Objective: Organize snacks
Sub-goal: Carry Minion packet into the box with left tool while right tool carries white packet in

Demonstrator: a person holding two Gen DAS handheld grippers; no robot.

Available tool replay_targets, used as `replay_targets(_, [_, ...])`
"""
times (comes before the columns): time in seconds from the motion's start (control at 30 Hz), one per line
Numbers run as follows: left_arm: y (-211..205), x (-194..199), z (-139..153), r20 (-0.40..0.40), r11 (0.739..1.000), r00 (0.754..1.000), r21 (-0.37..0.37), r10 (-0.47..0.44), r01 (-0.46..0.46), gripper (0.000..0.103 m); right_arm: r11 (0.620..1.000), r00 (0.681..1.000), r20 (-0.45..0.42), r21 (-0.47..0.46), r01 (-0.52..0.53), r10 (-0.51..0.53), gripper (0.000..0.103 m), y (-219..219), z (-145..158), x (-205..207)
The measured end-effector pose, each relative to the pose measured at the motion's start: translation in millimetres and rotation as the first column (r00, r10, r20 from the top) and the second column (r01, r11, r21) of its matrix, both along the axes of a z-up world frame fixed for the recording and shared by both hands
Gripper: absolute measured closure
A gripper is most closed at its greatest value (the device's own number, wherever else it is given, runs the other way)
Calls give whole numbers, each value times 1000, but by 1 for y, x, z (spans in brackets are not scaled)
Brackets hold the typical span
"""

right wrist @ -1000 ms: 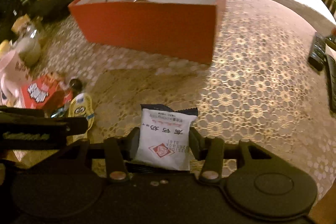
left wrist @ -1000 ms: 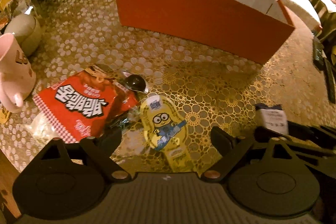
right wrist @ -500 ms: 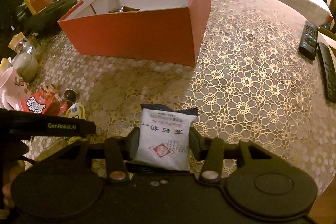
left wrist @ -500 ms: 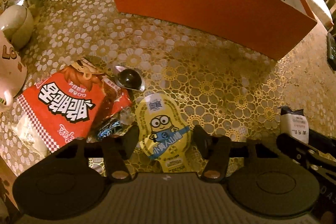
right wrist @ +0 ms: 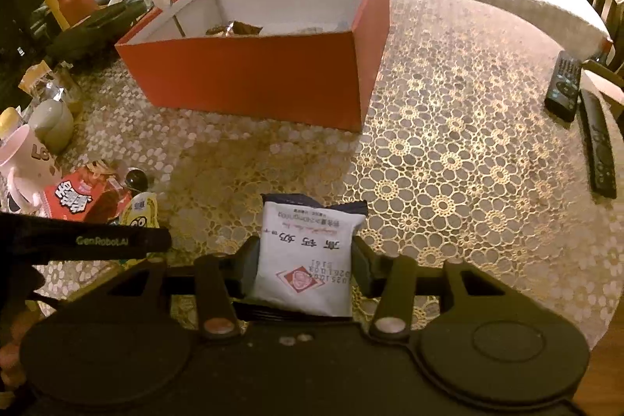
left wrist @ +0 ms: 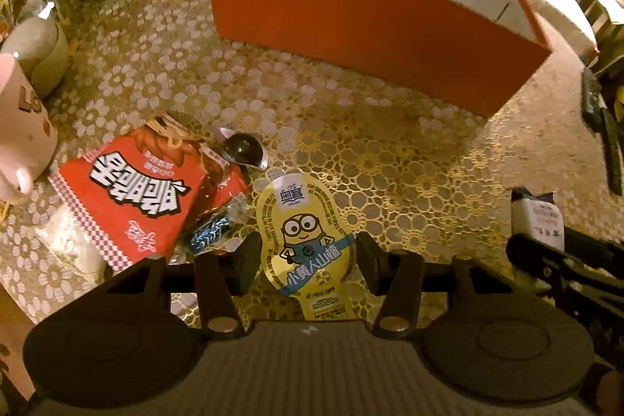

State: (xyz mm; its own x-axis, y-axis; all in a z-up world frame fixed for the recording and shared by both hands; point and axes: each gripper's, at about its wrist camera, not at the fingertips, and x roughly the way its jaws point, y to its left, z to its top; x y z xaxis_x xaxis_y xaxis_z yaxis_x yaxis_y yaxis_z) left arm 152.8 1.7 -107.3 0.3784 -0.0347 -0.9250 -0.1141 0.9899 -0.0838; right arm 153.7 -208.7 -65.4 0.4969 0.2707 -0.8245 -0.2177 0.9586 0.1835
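A round table under a gold lace-patterned cloth fills both views, with a sofa and household clutter in dim light behind it. The right gripper is clamped on a white snack packet with a dark top edge; both pads press its sides and it stands up between them, lifted off the cloth as far as I can judge. The left gripper has just been closing around a yellow minion-printed packet; the pads sit right at the packet's edges, and it looks gripped, though whether it has left the cloth cannot be told. Just left of that packet lie a small blue-wrapped candy, a red noodle-snack bag and a dark round sweet in a clear wrapper, all loose on the table and clustered together. Further left stand a pink mug and a pale jar. Well beyond the grippers sits the open orange box, white inside. The right wrist view shows a brown wrapper and perhaps other pieces low against its far wall; most of the floor is hidden by the near wall. So the job reads as partly done: some snacks are boxed, two are in hand, and at least three remain on the cloth. Two remote controls lie at the table's right edge.
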Motion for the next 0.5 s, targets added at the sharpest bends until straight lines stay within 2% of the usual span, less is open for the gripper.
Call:
replay_targets(0.27, [-1,-13,44,99,999,994,-14,-40,42,51,1000,997,77,-8,4,-3,55,1,31,-7])
replay_targets(0.5, [-7,-5,92,220,995,970,2,-101,103,51,999,983,182,-29,-21,26,55,4,72,1])
